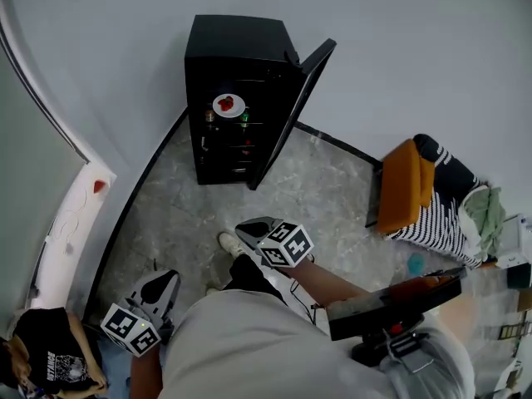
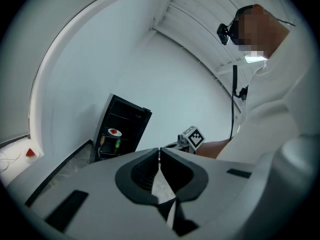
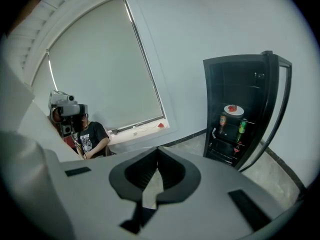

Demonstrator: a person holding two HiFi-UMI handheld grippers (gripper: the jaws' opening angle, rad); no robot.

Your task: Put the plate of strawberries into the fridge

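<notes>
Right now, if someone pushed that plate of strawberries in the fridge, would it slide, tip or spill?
The plate looks stiff and shallow, so it would probably slide flat inside the fridge rather than tip. The strawberries lie loose in a heap, so a tilt or jolt might roll them off. Small, so probably light.

in the head view the left gripper (image 1: 165,281) sits low at about 7 o'clock, its jaws aimed toward 1 o'clock and its marker cube (image 1: 130,329) trailing behind them. the right gripper (image 1: 245,227) hangs just below centre with its jaws aimed toward 10 o'clock, carried on a bare right forearm (image 1: 332,283) that runs back toward 4 o'clock. in each gripper view the two jaws meet tip to tip, with nothing between them.
</notes>
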